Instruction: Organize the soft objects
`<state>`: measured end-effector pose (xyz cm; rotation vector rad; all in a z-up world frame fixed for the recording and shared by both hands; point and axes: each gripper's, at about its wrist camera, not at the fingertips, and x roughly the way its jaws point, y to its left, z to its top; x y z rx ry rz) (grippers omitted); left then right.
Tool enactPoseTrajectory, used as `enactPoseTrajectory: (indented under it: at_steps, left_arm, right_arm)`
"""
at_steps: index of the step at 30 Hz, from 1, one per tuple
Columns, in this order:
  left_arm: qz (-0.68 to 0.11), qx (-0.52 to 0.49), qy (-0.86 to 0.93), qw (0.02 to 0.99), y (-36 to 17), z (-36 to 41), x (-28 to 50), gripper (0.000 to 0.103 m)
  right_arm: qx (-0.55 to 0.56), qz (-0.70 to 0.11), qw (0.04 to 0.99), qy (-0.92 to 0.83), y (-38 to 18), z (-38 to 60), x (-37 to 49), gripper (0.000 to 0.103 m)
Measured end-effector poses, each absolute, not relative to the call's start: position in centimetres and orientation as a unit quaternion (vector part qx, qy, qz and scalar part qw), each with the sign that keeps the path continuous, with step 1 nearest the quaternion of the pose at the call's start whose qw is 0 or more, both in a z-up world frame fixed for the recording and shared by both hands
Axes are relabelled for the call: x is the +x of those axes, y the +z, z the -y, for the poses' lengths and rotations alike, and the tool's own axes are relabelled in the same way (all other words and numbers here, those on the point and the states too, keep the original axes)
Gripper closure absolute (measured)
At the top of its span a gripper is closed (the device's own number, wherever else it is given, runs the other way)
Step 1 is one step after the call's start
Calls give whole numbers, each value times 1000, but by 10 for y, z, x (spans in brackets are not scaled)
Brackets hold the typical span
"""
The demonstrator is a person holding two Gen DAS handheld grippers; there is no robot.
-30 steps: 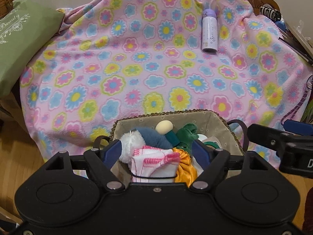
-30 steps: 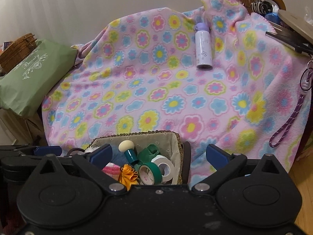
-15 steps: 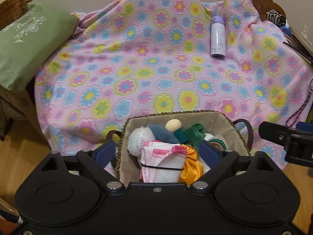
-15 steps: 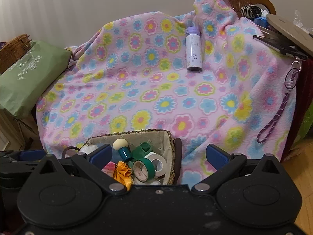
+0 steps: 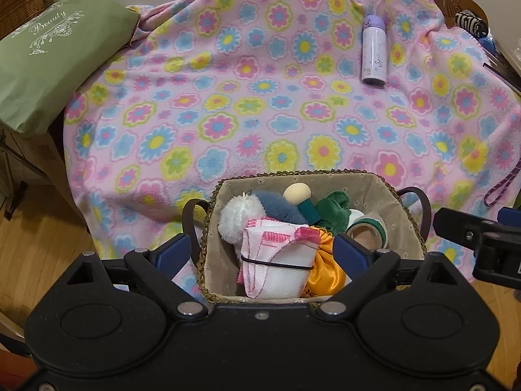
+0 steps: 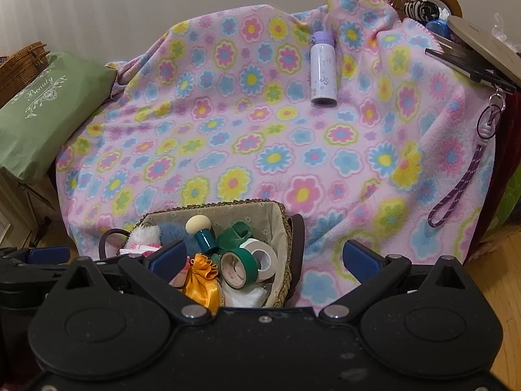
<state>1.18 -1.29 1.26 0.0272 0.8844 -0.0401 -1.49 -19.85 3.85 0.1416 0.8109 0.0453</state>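
While spread wide, left hand-held gripper frames the basket.

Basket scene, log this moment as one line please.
left gripper: open, over basket | right gripper: open, empty | folded cloth, orange pouch, tape rolls in basket | bottle lying on blanket

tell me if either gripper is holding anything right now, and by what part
Nothing is held. The left gripper and the right gripper are both open above the basket, with no item between their fingers.
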Motion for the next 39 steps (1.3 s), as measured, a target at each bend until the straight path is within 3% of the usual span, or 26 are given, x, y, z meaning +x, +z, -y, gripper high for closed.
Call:
enactPoseTrajectory:
  at_steps: [39]
  left_arm:
    - [-435,13,-17,900,10,12,12,11]
  right_arm:
    - [73,-400,913,22,36,197,-15,0]
